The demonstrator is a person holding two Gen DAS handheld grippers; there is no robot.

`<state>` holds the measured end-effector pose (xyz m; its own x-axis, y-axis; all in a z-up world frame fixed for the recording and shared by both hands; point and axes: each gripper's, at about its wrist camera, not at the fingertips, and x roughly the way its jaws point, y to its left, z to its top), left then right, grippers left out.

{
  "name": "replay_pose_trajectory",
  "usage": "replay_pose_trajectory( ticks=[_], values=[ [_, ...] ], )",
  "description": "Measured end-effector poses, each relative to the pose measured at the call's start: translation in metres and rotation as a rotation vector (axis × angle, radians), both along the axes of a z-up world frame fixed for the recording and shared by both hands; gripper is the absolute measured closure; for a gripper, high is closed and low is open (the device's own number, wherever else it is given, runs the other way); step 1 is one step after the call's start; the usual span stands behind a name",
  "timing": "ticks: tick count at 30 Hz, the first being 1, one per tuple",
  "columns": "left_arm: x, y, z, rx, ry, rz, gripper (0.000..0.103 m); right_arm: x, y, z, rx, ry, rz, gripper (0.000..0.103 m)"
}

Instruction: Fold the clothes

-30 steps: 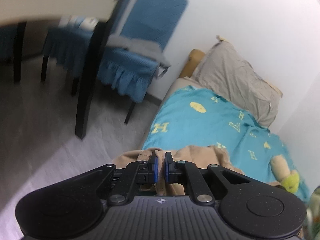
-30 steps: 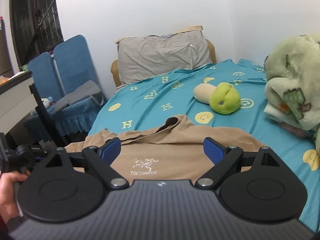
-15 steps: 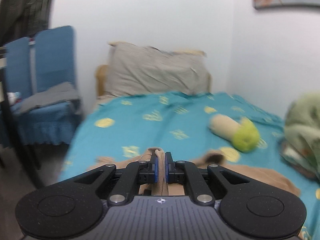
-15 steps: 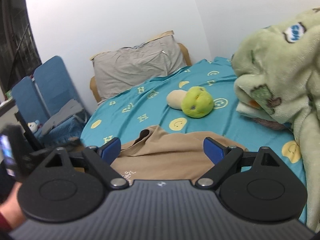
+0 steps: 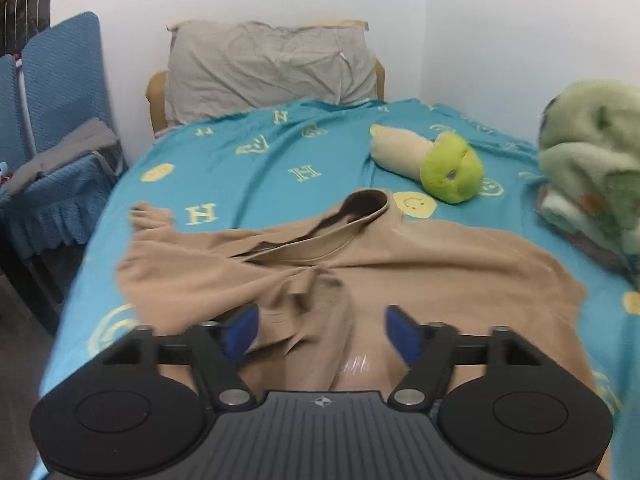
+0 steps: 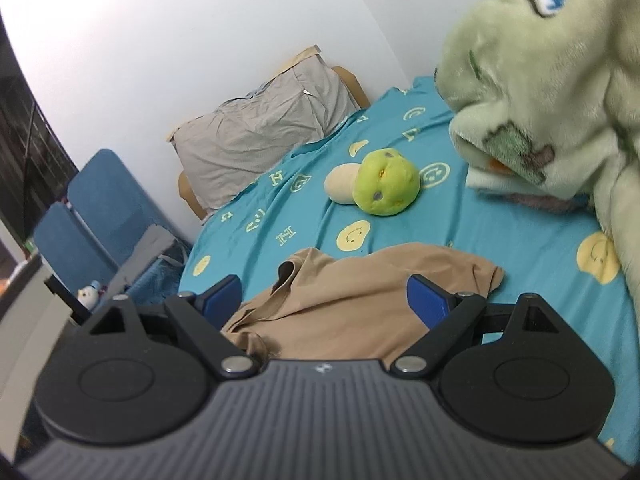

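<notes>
Shirt (image 5: 400, 264) lies rumpled on the near bed (image 5: 248, 168), collar far. Both your left gripper (image 5: 320, 330) and right gripper (image 6: 324, 296) have fingers apart, empty. Flatten the left bunching before you pinch an edge.

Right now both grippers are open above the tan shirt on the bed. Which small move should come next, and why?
Probably bring the right gripper down onto the right sleeve and close. Both grippers stand open, the left gripper holds nothing, and the tan shirt lies with that side spread flat and unfolded.
</notes>
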<state>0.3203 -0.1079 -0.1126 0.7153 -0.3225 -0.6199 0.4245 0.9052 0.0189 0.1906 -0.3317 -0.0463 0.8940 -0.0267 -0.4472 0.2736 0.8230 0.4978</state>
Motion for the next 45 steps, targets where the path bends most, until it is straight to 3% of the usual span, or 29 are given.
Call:
replay_pose_trajectory(
  ticks=[5,12,16,19,23,26,28,31,35,40,45],
  values=[
    [-0.059,0.095,0.021,-0.089,0.132,0.084,0.018,-0.004,0.004,0.001,0.042,0.005,0.064,0.012],
    [-0.119,0.237,-0.009,-0.206,0.484,0.348,0.019,-0.010,0.010,0.002,0.101,0.012,0.153,0.012],
    [-0.139,0.273,-0.022,-0.328,0.653,0.383,0.025,-0.014,0.016,0.002,0.089,0.024,0.176,0.012],
    [-0.149,0.281,-0.023,-0.402,0.717,0.363,0.030,-0.015,0.021,0.001,0.061,0.042,0.178,0.012],
    [-0.160,0.270,-0.020,-0.364,0.716,0.297,0.033,-0.010,0.027,-0.005,0.044,0.069,0.196,0.012],
    [-0.165,0.253,-0.019,-0.294,0.715,0.230,0.048,-0.008,0.030,-0.008,0.036,0.082,0.214,0.012],
    [-0.170,0.242,-0.017,-0.237,0.694,0.195,0.073,-0.007,0.030,-0.009,0.047,0.083,0.221,0.012],
    [-0.179,0.228,-0.008,-0.171,0.655,0.137,0.101,-0.007,0.028,-0.010,0.072,0.082,0.221,0.012],
    [-0.202,0.198,0.020,0.006,0.524,0.049,0.102,-0.007,0.025,-0.011,0.094,0.086,0.221,0.012],
    [-0.245,0.135,0.056,0.059,0.407,-0.119,0.102,-0.009,0.018,-0.009,0.120,0.093,0.197,0.012],
    [-0.271,0.068,0.034,0.125,0.401,-0.234,0.101,-0.008,0.020,-0.008,0.116,0.099,0.217,0.012]
  ],
)
